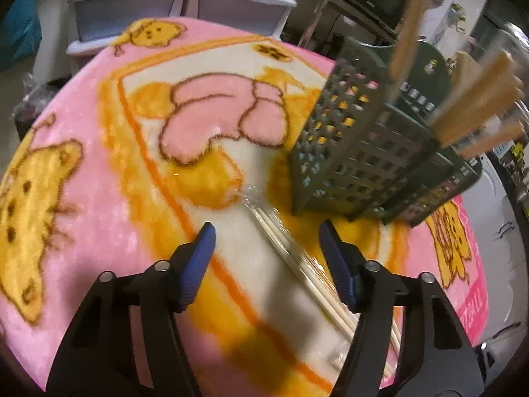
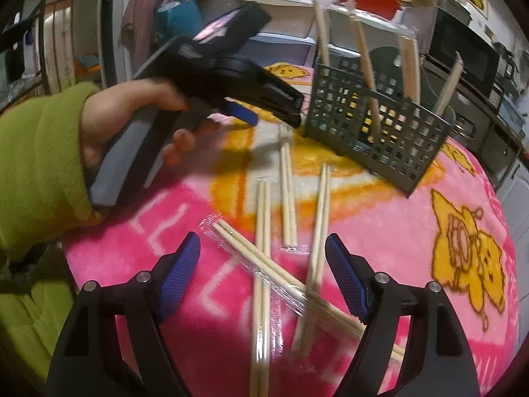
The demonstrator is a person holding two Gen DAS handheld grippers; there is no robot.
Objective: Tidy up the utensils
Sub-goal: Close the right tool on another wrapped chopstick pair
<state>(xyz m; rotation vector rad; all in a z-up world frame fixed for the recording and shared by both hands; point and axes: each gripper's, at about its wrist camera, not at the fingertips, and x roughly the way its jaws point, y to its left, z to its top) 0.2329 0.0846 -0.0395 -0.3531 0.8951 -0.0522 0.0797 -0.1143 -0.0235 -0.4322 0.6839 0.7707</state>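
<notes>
- The round table's pink cartoon blanket point(image 1: 99, 198) lies bare from 8 to 11 o'clock of the left gripper point(image 1: 264, 231); the table edge curves past at 3 o'clock.
- The dark green lattice utensil caddy point(image 1: 363, 152) stands at 1 o'clock, wooden sticks point(image 1: 476, 115) upright inside.
- The left gripper's jaws are apart, straddling a plastic-wrapped chopstick pair point(image 1: 297, 258), pads not touching it.
- The right gripper point(image 2: 263, 244) gapes wide over four crossed wrapped chopstick pairs point(image 2: 287, 195), gripping nothing.

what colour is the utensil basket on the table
Dark green basket, with a grid of holes; clearest in the right wrist view.
</notes>
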